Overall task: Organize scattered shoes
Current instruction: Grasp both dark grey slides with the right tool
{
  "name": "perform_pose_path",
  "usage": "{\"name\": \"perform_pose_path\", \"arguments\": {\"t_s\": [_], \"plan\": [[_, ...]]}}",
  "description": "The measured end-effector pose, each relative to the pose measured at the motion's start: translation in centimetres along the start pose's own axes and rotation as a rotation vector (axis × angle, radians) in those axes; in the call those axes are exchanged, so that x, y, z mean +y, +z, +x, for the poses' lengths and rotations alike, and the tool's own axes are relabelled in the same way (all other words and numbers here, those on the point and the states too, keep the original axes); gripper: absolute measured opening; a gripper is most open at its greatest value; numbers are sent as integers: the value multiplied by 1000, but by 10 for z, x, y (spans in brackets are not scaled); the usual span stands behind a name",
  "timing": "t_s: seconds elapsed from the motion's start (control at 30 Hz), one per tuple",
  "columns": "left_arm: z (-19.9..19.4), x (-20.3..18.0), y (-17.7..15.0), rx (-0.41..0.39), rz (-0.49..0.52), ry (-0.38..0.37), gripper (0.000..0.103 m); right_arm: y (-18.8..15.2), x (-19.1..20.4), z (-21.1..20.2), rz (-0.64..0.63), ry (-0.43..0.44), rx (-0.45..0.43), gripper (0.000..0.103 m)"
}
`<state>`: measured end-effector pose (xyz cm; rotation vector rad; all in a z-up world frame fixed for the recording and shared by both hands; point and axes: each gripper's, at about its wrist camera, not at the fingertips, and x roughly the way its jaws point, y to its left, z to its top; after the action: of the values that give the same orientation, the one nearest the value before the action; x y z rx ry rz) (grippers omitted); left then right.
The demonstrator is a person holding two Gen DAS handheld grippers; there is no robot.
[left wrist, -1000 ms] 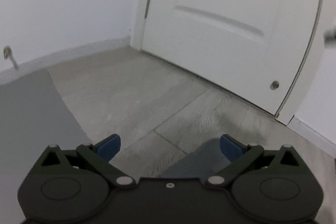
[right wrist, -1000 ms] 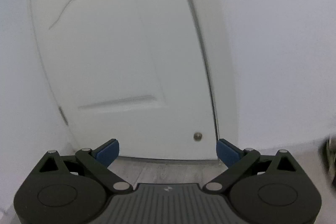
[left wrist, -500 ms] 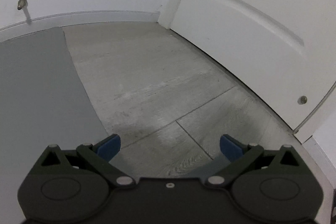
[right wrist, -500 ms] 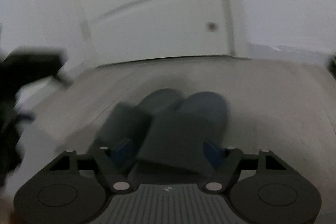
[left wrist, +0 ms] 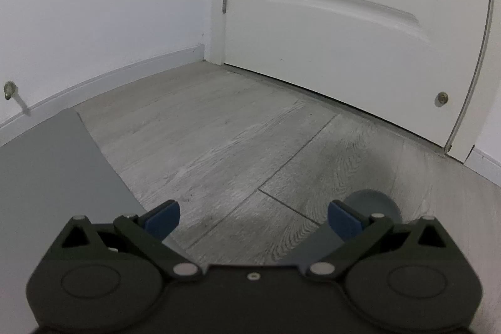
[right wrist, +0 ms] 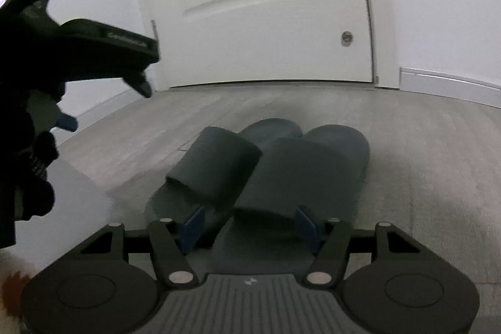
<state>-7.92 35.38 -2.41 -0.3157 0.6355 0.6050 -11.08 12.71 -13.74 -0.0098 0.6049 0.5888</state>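
My left gripper [left wrist: 253, 216] tilts down toward the grey wood-look floor [left wrist: 225, 127], its blue pads [left wrist: 161, 218] spread wide with only bare planks between them. To its left lies the edge of a grey mat [left wrist: 53, 174]; beyond that, a door stopper [left wrist: 11, 91] sticks out of the white wall above the baseboard. Straight ahead stands a closed white door [left wrist: 344, 21]. Just past my left gripper's right finger, the rounded toe of a dark slide sandal [left wrist: 372, 202] peeks out on the floor.

From my right wrist view, that left gripper [right wrist: 103, 46] shows as a dark shape high on the left, held above the floor, one blue pad visible beneath it.

My right gripper [right wrist: 252, 227] points down and forward, low over a pair of dark blue-grey slide sandals. The left sandal [right wrist: 216, 168] lies partly on its side, its strap leaning against the right sandal [right wrist: 313, 165], which sits flat with its toe toward the door. My right jaws are closing around the heel end of the right sandal, and the blue pads [right wrist: 305, 227] flank it. Whether they press on it yet I cannot tell, as the sandal's sides are in shadow there.
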Motion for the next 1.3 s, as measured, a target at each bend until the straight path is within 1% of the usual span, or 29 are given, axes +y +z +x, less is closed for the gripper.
{"name": "perform_pose_path", "arguments": {"t_s": [0.2, 0.33, 0.47, 0.57, 0.63, 0.7, 0.83, 0.9, 0.97, 1.07, 1.13, 1.17, 1.2, 1.3], "plan": [[8, 8, 0, 13, -14, 4, 102, -2, 8, 0, -37, -11, -3, 65], [12, 13, 2, 20, -60, -16, 102, -2, 8, 1, -17, 13, 24, 65], [13, 17, 2, 15, -78, -29, 102, -4, 2, 15, 34, 11, 57, 65], [14, 20, 0, 20, -72, -25, 102, -3, 1, 24, 54, 13, 55, 65], [13, 21, -1, 22, -75, -26, 102, 2, 7, 32, 70, 18, 40, 66], [13, 22, -1, 20, -86, -36, 102, 3, 13, 38, 74, 17, 43, 66], [12, 22, -1, 19, -73, -40, 102, 0, 21, 47, 41, -14, 34, 66], [13, 23, -2, 20, -66, -34, 102, -1, 25, 52, 34, -49, 20, 66], [13, 23, -2, 18, -73, -39, 102, -1, 27, 55, 31, -64, 12, 66], [12, 24, -3, 15, -78, -43, 102, -1, 33, 63, 1, -120, -7, 66], [12, 24, -4, 15, -77, -44, 102, 2, 37, 70, -19, -143, -14, 63], [12, 25, -4, 13, -77, -45, 102, 2, 38, 72, -25, -145, -17, 55], [12, 25, -4, 12, -77, -45, 102, 3, 39, 74, -38, -134, -26, 44], [11, 26, -6, 11, -80, -44, 102, 6, 42, 77, -75, -133, -38, 42]]}}
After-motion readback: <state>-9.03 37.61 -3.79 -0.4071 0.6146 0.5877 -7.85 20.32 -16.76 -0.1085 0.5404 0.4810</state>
